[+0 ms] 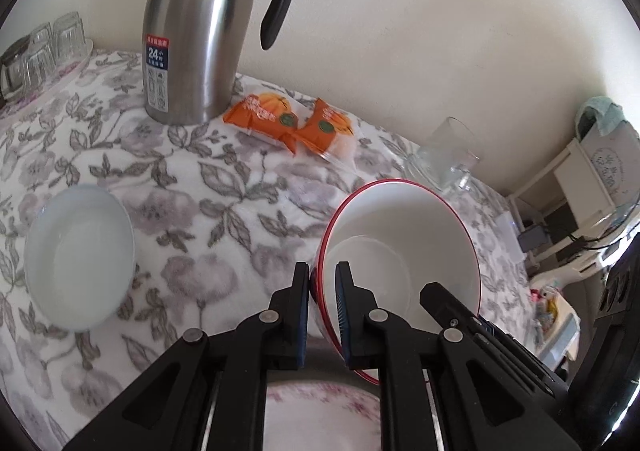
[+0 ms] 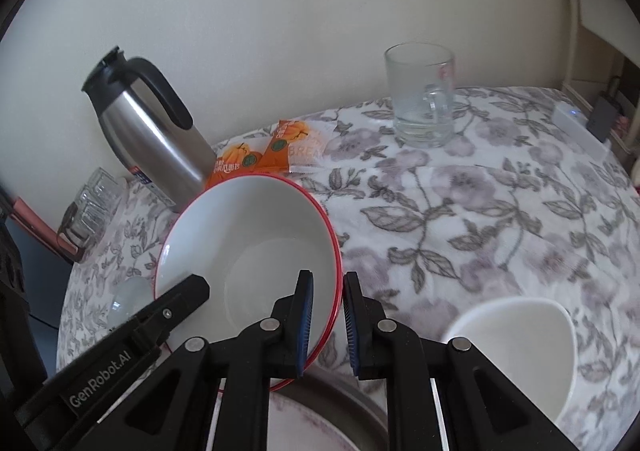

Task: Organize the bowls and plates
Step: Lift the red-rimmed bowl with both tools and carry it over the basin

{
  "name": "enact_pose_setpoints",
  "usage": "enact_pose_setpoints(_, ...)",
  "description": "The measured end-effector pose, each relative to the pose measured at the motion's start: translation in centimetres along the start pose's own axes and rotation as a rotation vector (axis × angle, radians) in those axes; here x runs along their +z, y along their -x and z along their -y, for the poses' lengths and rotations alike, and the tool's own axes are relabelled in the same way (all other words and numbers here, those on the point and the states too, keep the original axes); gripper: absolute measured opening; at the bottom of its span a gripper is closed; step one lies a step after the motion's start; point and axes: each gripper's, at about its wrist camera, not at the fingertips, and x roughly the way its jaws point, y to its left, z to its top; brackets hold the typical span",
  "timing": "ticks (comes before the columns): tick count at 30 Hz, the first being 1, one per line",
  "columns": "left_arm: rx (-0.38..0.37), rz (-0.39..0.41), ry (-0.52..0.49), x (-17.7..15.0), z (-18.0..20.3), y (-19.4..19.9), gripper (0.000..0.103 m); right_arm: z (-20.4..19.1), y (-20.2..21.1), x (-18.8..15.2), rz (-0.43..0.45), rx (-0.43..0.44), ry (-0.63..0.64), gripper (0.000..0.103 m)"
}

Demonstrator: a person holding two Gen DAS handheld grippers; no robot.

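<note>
On a floral tablecloth (image 2: 500, 211) by a cream wall: steel thermos jug (image 1: 192, 35) with black handle and blue label, upright; two orange snack packets (image 1: 296, 127) lying just beside its base; clear glass mug (image 2: 420, 99) standing well apart toward the far edge; small glass tumblers (image 1: 40, 51) grouped on a tray at the side.

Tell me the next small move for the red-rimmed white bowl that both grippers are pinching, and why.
Probably carry the red-rimmed white bowl toward the pale white bowl and lower it in to nest. The left gripper and right gripper each clamp its rim on opposite sides, it hangs tilted above the floral tablecloth, and a pink-patterned plate lies below.
</note>
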Motion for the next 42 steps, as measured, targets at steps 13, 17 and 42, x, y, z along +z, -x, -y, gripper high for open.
enact_pose_setpoints(13,0.004,0.031,-0.024,-2.6,1.2,6.0,0.013,0.7,5.1,-3.7,0.011,0.074,-0.068,0.017)
enact_pose_setpoints(17,0.007,0.028,-0.029,-4.0,1.2,6.9,0.013,1.1,6.0,-5.3,0.015,0.079,-0.080,0.017)
enact_pose_setpoints(42,0.058,-0.040,-0.016,-10.5,-1.0,7.9,0.013,3.4,5.7,-12.8,-0.032,0.153,-0.266,0.017)
